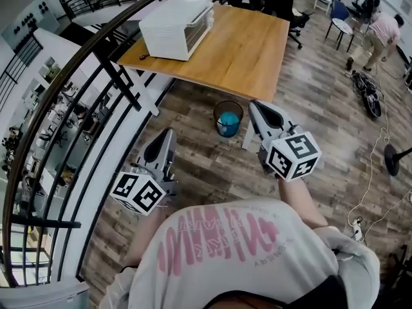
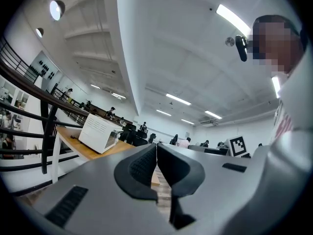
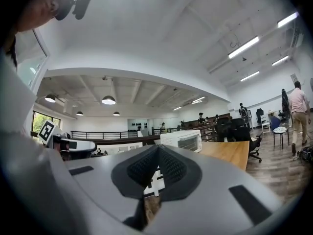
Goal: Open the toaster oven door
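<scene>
The pink lettering on the person's white shirt point(image 1: 225, 243) shows upside down and cannot be read; just ahead, the left gripper point(image 1: 168, 134) and right gripper point(image 1: 253, 105) both have their jaws pressed together with nothing between them. Between them at 12 o'clock a round bin point(image 1: 216, 113) stands on the floor with something blue inside. Well beyond, at about 11 o'clock of both grippers, the white toaster oven point(image 1: 177, 23) sits at the left end of the wooden table point(image 1: 251, 50), door closed.
</scene>
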`<state>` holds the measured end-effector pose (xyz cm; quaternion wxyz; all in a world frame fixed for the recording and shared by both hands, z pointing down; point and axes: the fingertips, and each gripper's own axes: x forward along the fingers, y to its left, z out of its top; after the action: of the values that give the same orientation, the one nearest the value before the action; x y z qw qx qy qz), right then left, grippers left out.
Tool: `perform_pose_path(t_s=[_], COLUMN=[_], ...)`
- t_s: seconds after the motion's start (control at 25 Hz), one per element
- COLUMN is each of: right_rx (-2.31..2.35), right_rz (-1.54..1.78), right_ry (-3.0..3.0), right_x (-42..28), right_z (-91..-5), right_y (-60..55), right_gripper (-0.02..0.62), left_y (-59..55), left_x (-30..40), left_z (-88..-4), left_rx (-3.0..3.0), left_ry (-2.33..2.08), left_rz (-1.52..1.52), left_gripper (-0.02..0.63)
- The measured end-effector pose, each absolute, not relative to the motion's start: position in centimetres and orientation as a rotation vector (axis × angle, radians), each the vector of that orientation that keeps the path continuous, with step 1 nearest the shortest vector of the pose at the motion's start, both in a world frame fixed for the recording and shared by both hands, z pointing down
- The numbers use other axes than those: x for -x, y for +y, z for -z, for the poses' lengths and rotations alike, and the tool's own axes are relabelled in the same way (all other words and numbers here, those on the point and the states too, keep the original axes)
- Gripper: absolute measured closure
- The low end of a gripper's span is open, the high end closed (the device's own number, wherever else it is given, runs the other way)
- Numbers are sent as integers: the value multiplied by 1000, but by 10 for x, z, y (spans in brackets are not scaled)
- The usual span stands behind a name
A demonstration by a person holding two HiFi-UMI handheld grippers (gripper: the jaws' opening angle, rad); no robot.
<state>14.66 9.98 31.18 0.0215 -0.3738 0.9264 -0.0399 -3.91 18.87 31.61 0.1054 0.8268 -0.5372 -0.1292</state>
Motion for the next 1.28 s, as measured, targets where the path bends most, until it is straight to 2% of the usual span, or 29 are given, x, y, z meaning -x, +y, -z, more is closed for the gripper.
perform_pose_path(t_s=[0.4, 1.28], right_rx=[1107, 1027], right_rz=[162, 211], right_ry=[2929, 3031], right_x=[-110, -76], right_z=[-331, -350], right_y=[97, 71], right_gripper=[589, 589], left_y=[189, 171], left_x=[70, 84], left_z=[-324, -357], left_rx=[-2357, -2245], left_ry=[-1585, -1603], left_rz=[451, 457], left_gripper=[584, 584])
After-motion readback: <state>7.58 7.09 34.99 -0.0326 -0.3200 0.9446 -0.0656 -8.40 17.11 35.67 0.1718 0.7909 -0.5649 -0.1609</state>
